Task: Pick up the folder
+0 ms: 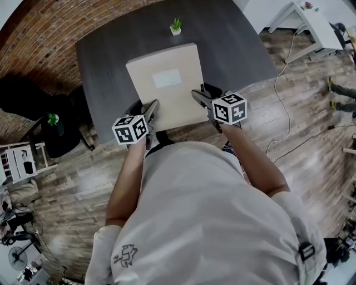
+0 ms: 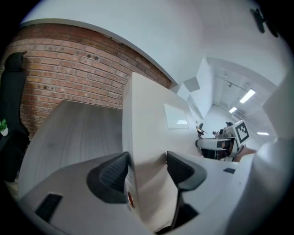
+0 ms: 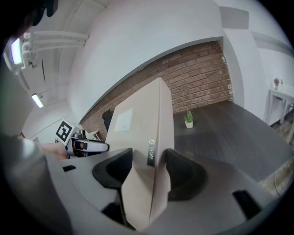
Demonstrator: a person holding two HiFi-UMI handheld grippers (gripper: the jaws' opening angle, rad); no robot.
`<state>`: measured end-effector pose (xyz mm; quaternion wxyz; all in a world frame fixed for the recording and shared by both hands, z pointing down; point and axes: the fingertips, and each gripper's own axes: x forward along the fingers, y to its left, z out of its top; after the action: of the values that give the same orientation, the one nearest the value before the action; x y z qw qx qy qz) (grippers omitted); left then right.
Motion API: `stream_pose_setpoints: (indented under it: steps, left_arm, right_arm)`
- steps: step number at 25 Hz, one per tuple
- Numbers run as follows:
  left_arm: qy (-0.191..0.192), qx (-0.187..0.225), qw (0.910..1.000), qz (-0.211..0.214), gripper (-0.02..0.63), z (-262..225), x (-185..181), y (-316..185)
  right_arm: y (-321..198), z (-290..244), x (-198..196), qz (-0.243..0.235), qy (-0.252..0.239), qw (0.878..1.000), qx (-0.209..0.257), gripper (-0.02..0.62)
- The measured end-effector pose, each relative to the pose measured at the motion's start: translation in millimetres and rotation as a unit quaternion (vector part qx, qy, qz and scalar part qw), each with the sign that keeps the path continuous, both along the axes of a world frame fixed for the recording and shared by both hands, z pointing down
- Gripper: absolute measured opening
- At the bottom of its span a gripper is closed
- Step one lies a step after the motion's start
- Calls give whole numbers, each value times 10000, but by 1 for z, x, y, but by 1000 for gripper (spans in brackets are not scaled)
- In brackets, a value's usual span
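Observation:
The folder (image 1: 167, 83) is a thick beige one with a white label on its cover. It hangs over the front part of the dark table (image 1: 105, 55), its near edge reaching past the table's front edge. My left gripper (image 1: 150, 108) is shut on its near left corner, and in the left gripper view the dark pads press the folder (image 2: 151, 133) from both sides at the left gripper (image 2: 147, 172). My right gripper (image 1: 199, 97) is shut on the near right corner. The right gripper view shows the folder (image 3: 142, 124) edge-on, clamped in the right gripper (image 3: 148, 167).
A small potted plant (image 1: 176, 26) stands at the table's far edge and also shows as the plant (image 3: 188, 118). A brick wall runs behind the table. A white table (image 1: 311, 16) is at the back right, a cable (image 1: 283, 111) lies on the wooden floor, and a white shelf (image 1: 22, 161) stands at the left.

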<state>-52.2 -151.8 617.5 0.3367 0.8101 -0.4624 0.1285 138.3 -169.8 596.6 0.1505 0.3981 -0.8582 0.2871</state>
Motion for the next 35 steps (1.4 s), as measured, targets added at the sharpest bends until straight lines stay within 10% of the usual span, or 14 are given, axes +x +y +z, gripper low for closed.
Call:
stream_pose_setpoints:
  steps: [35]
  left_arm:
    - [-189,248,9992,-262,272,-27,26,167]
  right_arm:
    - [164,-22,25,-413,-87,9987,301,224]
